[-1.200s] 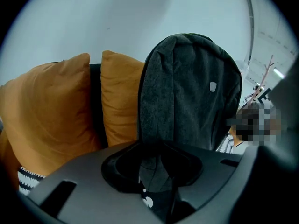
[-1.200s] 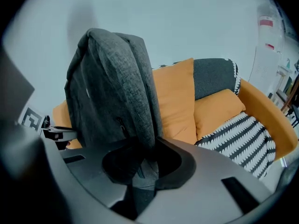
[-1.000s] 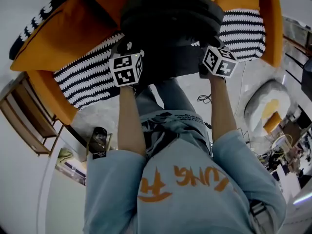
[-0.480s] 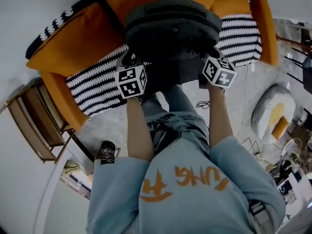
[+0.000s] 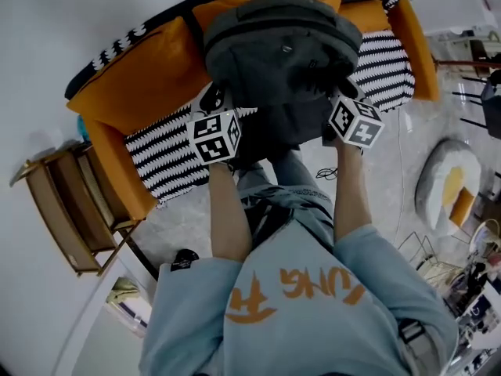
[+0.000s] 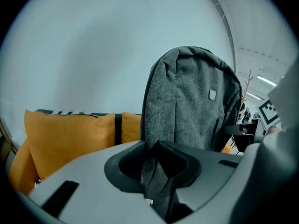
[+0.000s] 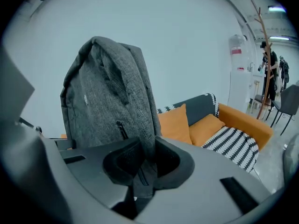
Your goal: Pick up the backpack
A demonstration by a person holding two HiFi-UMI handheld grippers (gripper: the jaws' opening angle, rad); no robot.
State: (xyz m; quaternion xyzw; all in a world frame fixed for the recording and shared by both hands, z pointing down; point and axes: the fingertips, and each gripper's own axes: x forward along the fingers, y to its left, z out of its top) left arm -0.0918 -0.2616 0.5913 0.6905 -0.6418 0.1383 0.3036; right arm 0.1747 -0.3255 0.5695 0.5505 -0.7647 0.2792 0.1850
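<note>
The backpack [image 5: 278,49] hides the middle of the sofa [image 5: 133,92].

Orange sofa [image 5: 133,92] against pale wall [image 5: 47,37]; wooden side table [image 5: 74,210] beside it.

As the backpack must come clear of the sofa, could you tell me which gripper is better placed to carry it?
Neither alone, I'd judge: left gripper, jaws just closing tighter, and right gripper each pinch the backpack at opposite sides, so both should carry together.
</note>
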